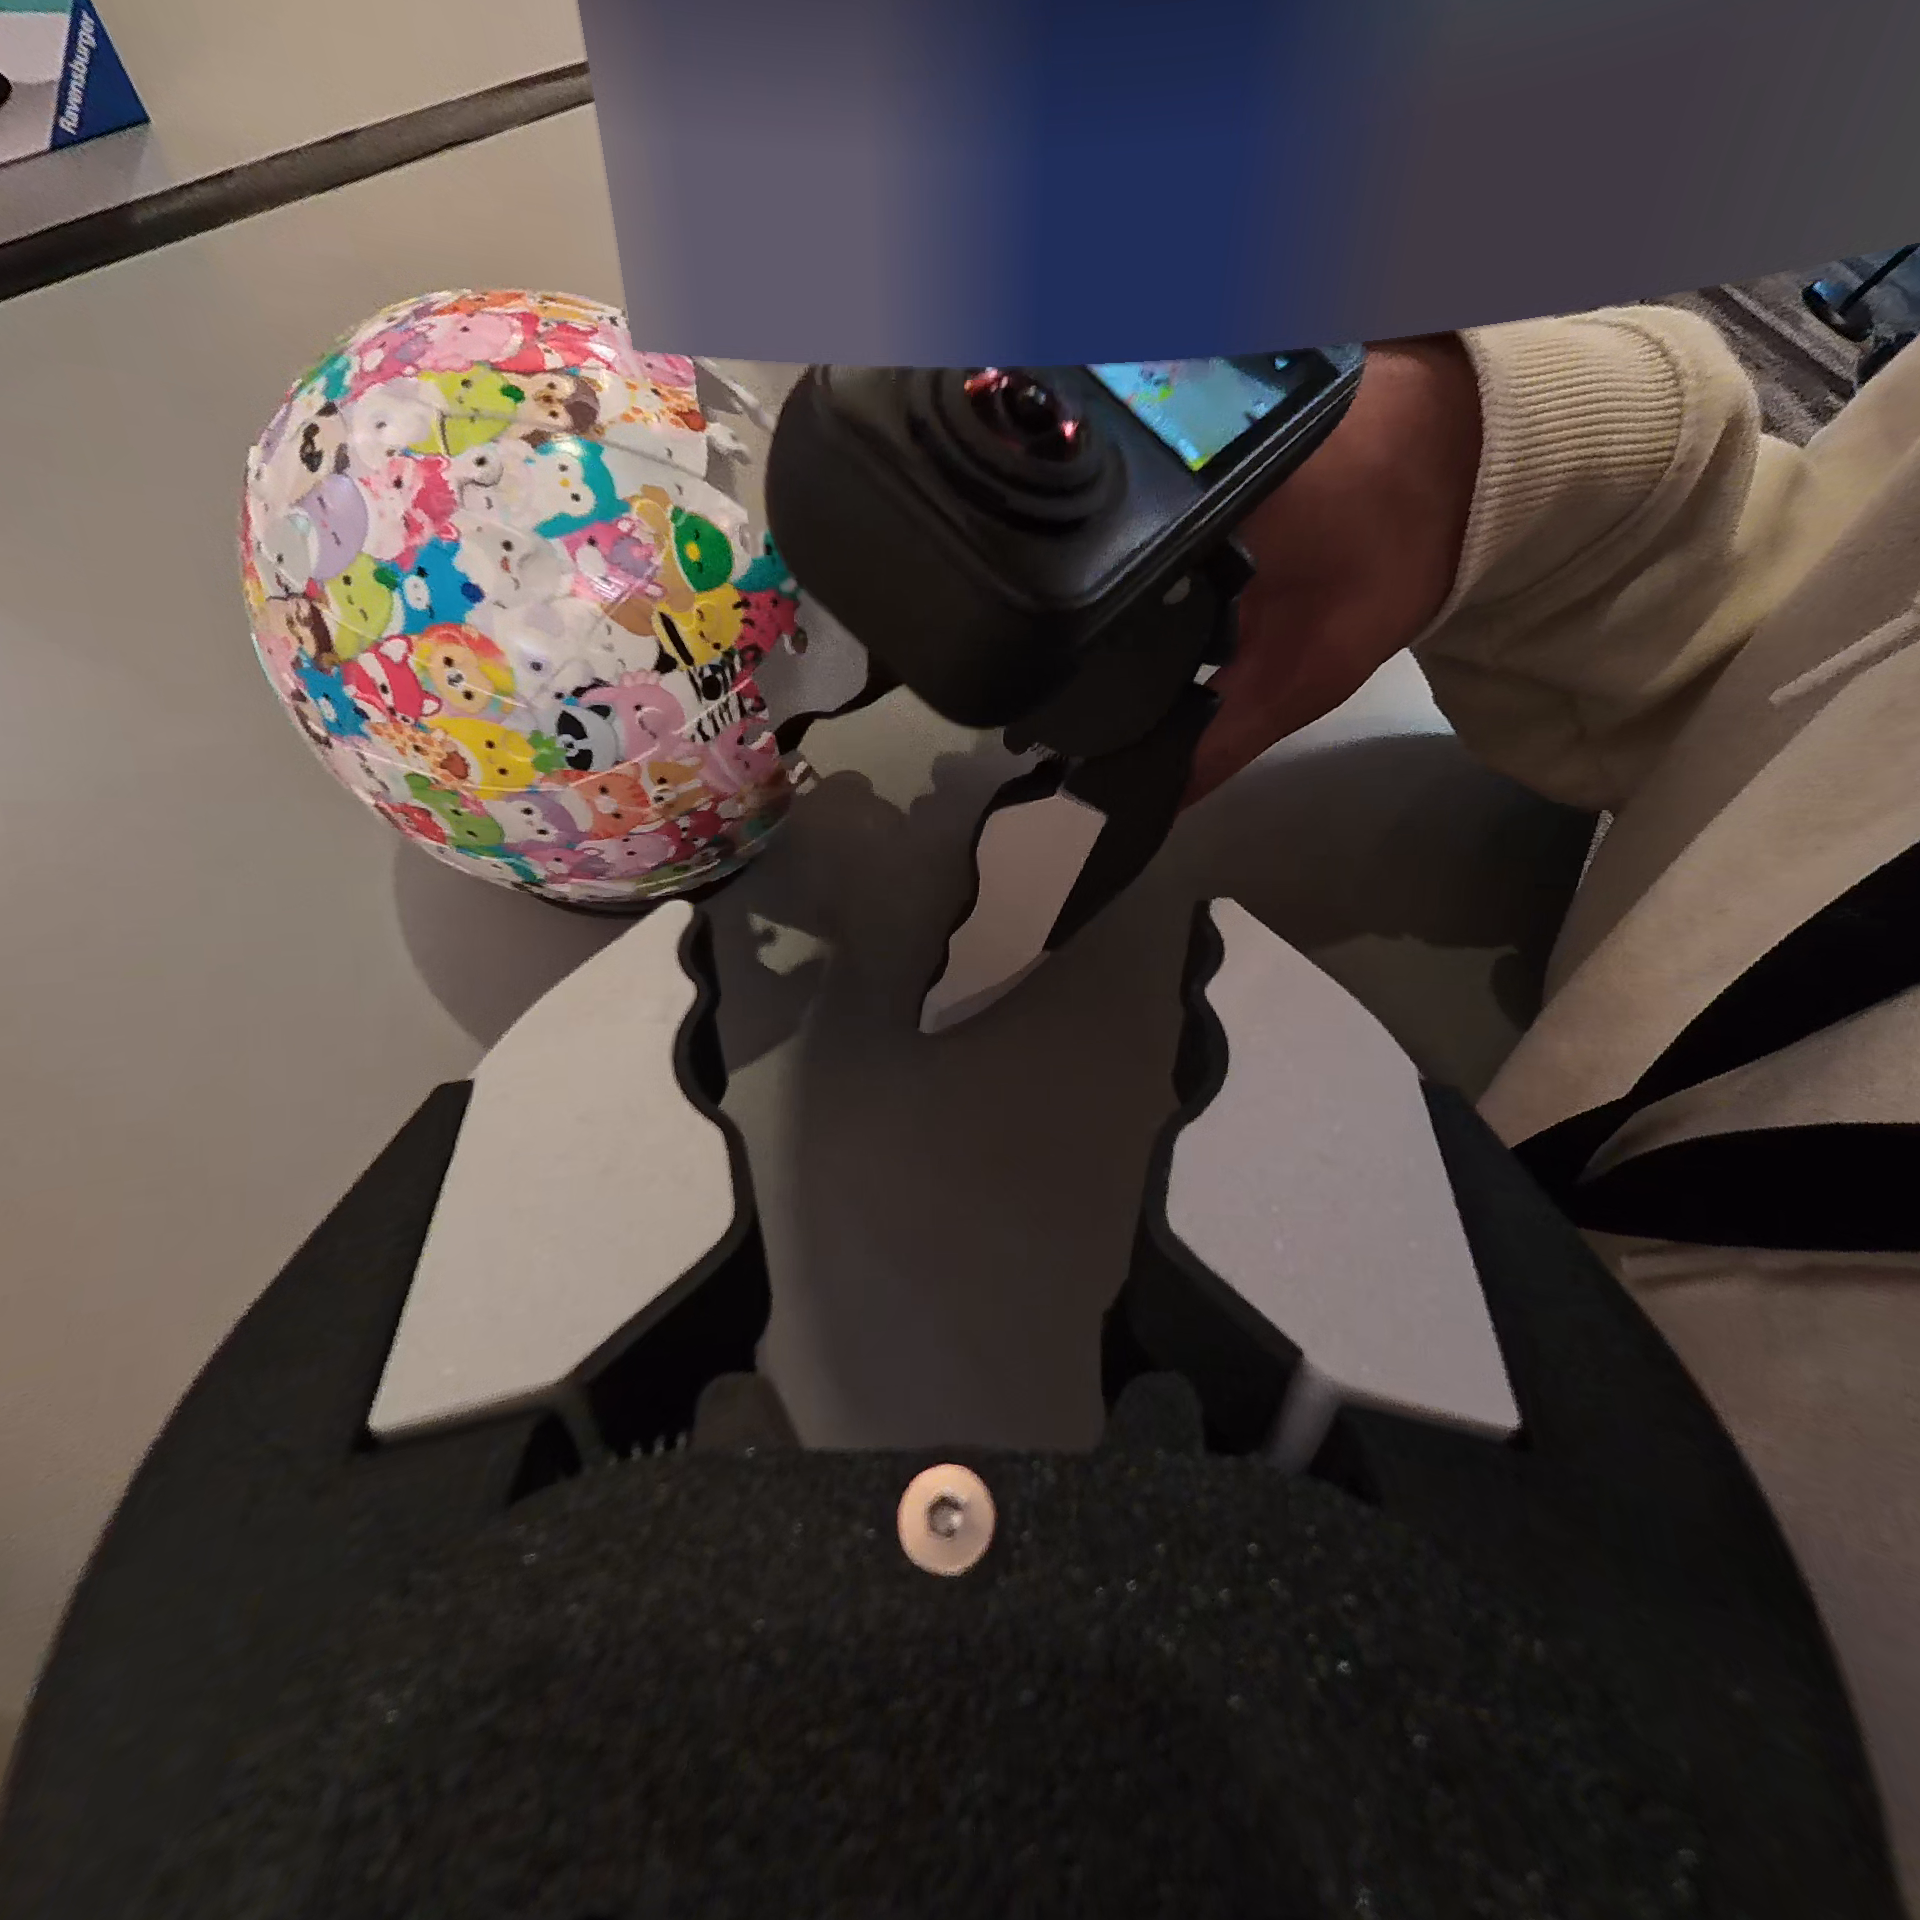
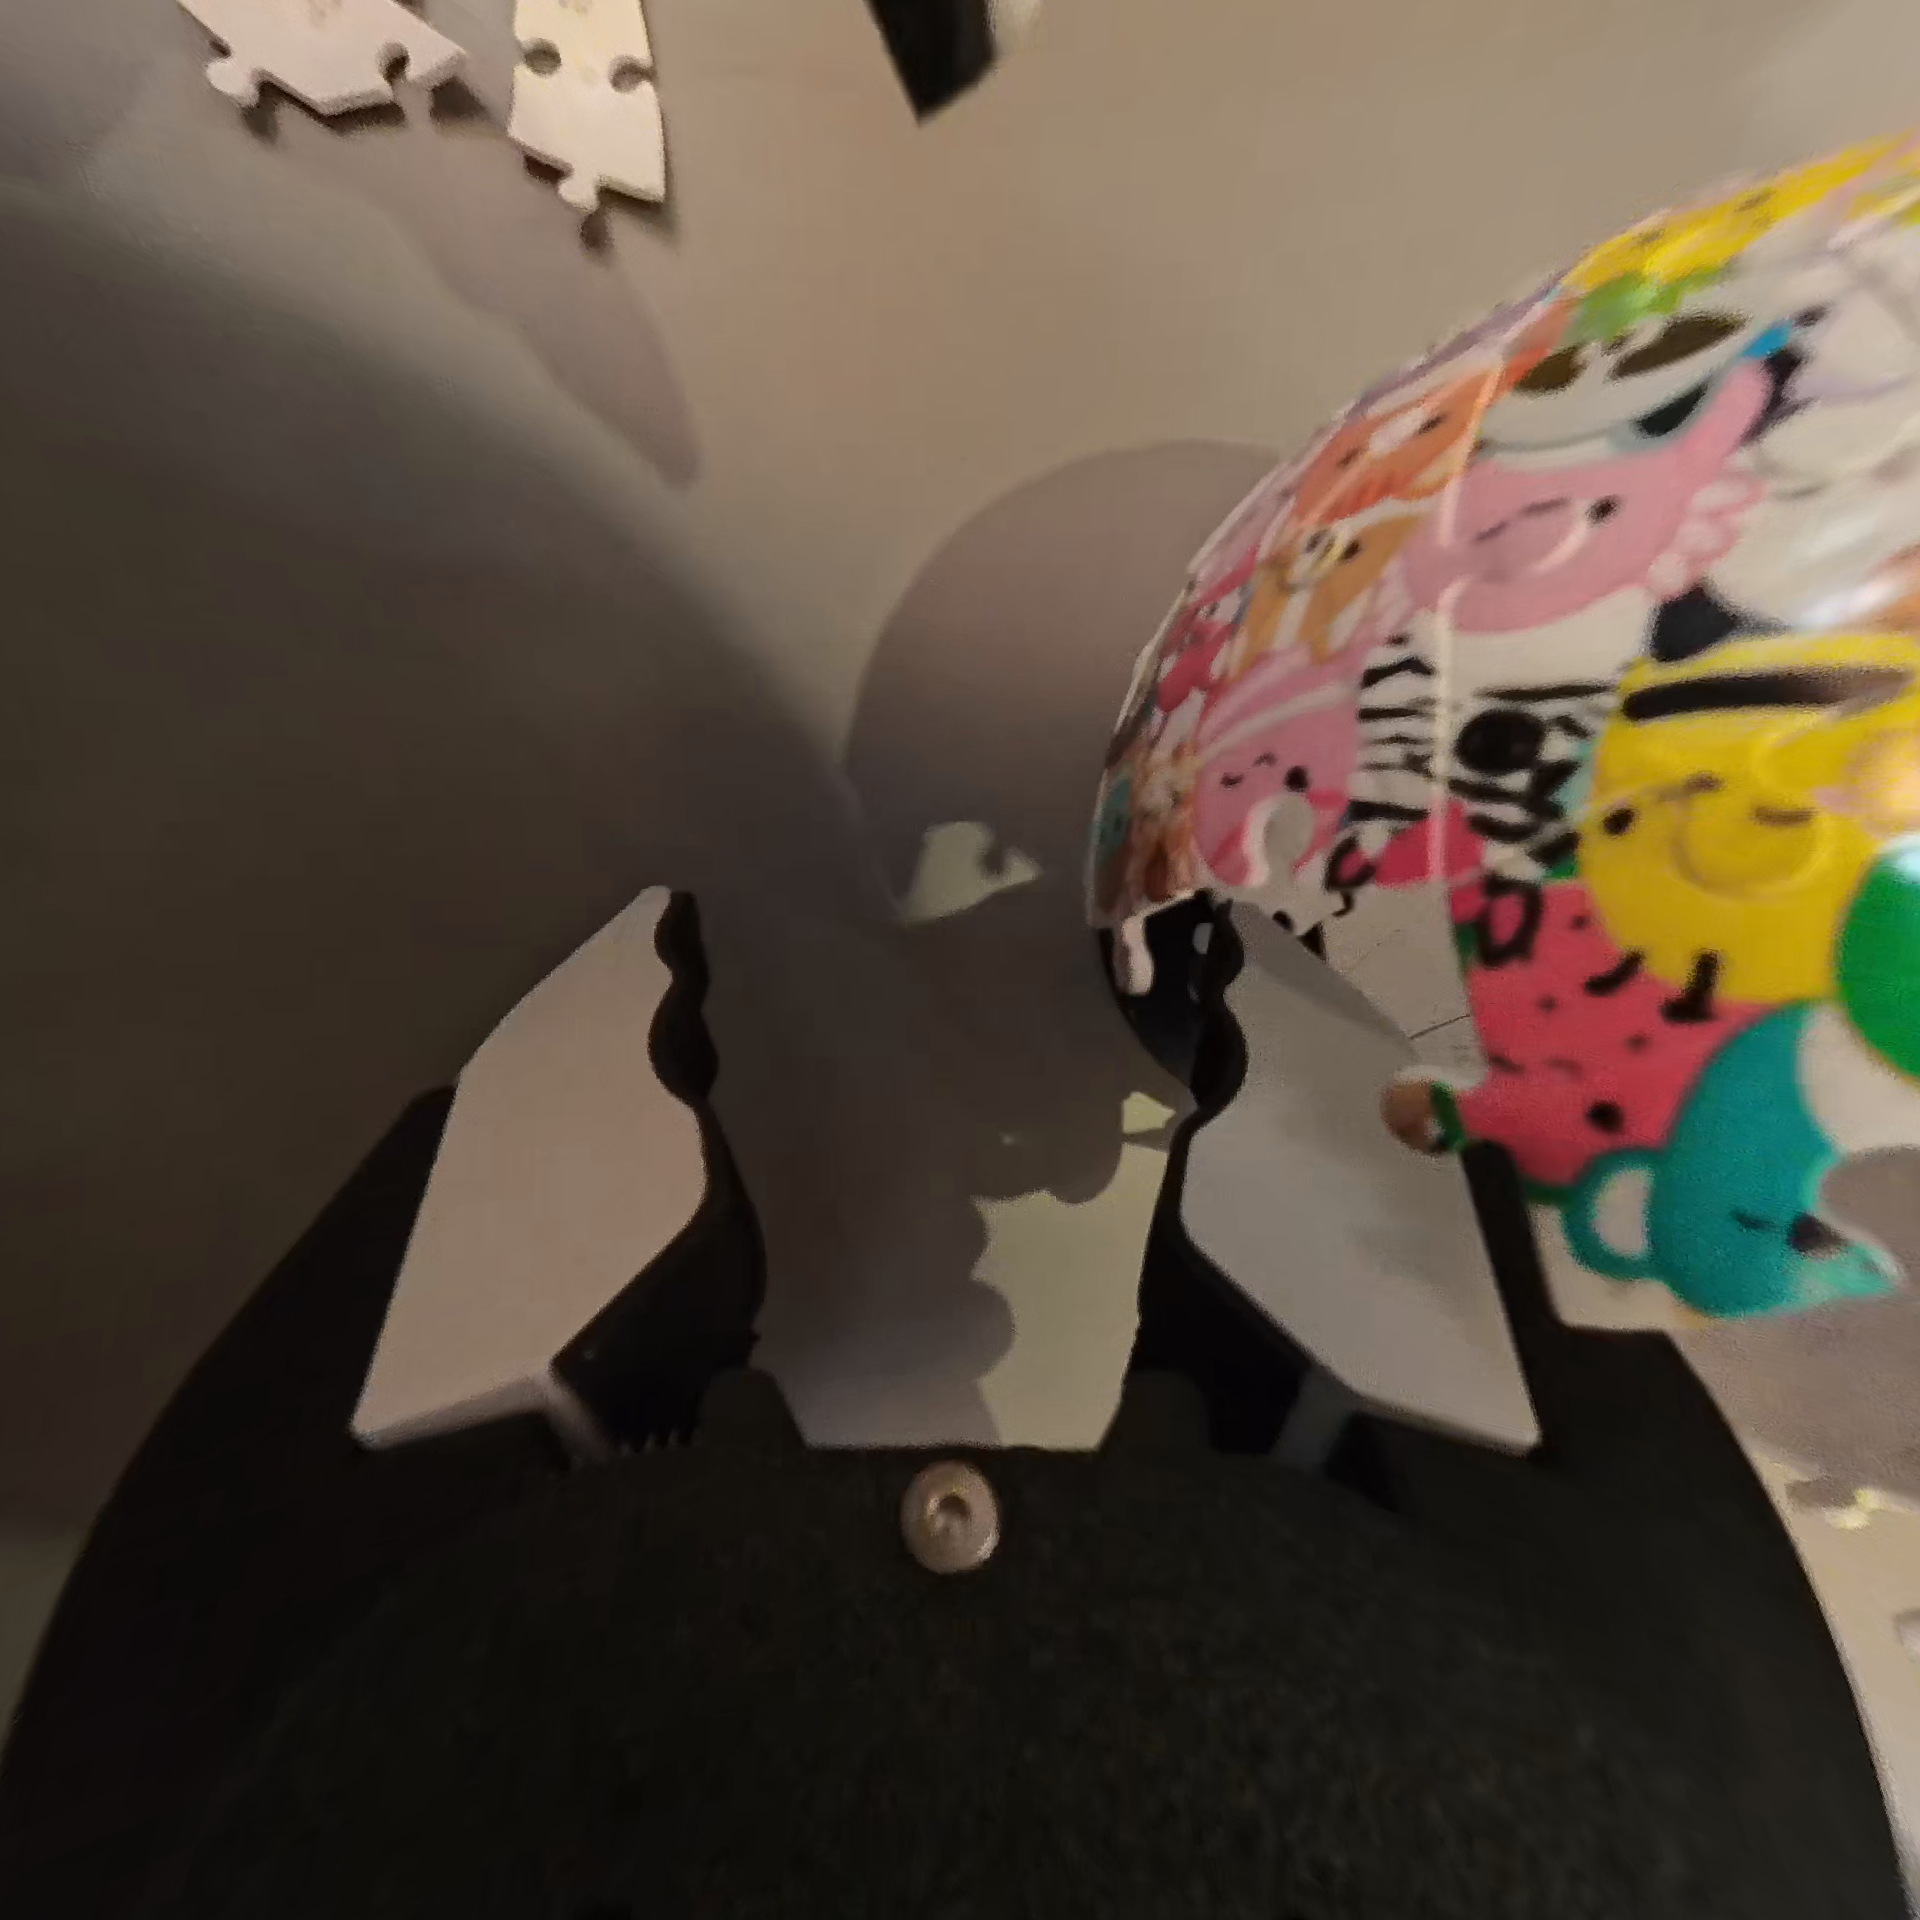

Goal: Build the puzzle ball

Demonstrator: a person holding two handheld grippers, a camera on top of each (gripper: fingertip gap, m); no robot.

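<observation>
The partly built puzzle ball [image 1: 509, 592], covered in bright cartoon animals, stands on the pale table with a jagged open edge on its right side. It also fills the right of the right wrist view [image 2: 1558, 779], blurred. My left gripper [image 1: 951, 925] is open and empty, a little in front of the ball. My right gripper [image 2: 940, 914] is open and empty, low beside the ball. Its right finger [image 2: 1330, 1195] sits at the ball's jagged edge and is partly covered by it. The right gripper also shows in the left wrist view [image 1: 992, 982], beyond my left fingers.
Loose pale puzzle pieces [image 2: 592, 104] lie face down on the table at the far left of the right wrist view. A blue puzzle box [image 1: 94, 83] stands at the back left. A person's hand and cream sleeve [image 1: 1600, 540] hold the right gripper. One gripper's finger ends stand about 11 cm off the other's.
</observation>
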